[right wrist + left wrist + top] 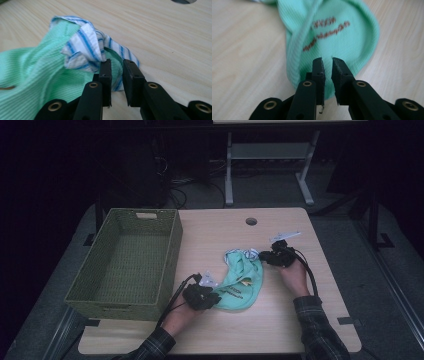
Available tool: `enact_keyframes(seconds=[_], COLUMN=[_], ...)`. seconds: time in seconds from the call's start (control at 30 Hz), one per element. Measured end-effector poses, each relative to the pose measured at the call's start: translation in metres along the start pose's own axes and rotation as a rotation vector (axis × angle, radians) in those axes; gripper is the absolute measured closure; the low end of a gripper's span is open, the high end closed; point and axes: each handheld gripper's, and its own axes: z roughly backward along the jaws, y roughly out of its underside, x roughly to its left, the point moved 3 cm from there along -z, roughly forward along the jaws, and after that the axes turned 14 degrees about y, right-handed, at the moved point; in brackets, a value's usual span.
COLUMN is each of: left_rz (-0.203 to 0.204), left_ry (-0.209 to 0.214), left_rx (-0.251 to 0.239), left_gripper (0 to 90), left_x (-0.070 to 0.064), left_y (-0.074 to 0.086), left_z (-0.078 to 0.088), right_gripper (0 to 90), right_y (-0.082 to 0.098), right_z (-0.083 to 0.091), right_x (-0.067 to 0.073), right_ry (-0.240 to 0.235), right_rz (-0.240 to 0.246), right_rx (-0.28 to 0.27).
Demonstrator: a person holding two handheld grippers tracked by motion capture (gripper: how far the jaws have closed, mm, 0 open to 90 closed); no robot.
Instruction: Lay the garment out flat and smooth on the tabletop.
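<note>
Dim room; grey floor (350, 270); white-legged desk (270, 155) behind; cables (180, 182) on floor.

Both forearms reach in over the table; left gripper (212, 296) and right gripper (261, 256) each hold their jaws slightly apart, pointing inward.

The brown lettering (325, 33) on the green garment (332, 37) is too blurred to read in the left gripper view.

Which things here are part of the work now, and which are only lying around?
In the job:
- green garment with blue-striped trim
- left gripper
- right gripper

Lying about:
- woven green basket
- table, with cable hole
</note>
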Motion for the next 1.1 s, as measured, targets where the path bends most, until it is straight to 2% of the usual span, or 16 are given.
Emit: enact_keyframes(seconds=[0.07, 0.2, 0.3, 0.43, 0.6, 0.73, 0.93, 1.1], left_rz=[-0.001, 0.005, 0.006, 0.024, 0.032, 0.039, 0.036, 0.030], left_ry=[0.000, -0.011, -0.024, -0.032, -0.058, -0.058, -0.037, -0.031], left_rx=[-0.028, -0.053, -0.062, -0.075, -0.049, -0.037, -0.012, 0.013], left_gripper=[78.1, 78.0, 80.5, 89.2, 89.6, 89.6, 89.4, 89.3], left_x=[0.000, 0.003, 0.007, 0.015, 0.026, 0.032, 0.029, 0.030], left_y=[-0.004, -0.009, -0.013, -0.018, -0.020, -0.020, -0.018, -0.015], left_z=[0.005, 0.010, 0.012, 0.013, 0.009, 0.004, -0.006, -0.013], right_gripper=[78.5, 89.6, 89.8, 89.8, 89.9, 89.9, 89.9, 89.9], right_y=[0.000, 0.003, 0.007, 0.014, 0.027, 0.039, 0.055, 0.065], right_z=[0.006, 0.019, 0.028, 0.040, 0.055, 0.062, 0.066, 0.064], right_x=[0.000, 0.004, 0.009, 0.015, 0.026, 0.038, 0.061, 0.080], right_ry=[-0.010, -0.030, -0.039, -0.051, -0.070, -0.096, -0.132, -0.143], right_rz=[-0.003, 0.002, 0.004, 0.022, 0.047, 0.062, 0.080, 0.108], right_rx=[0.000, -0.022, -0.004, -0.018, -0.017, -0.012, 0.015, 0.027])
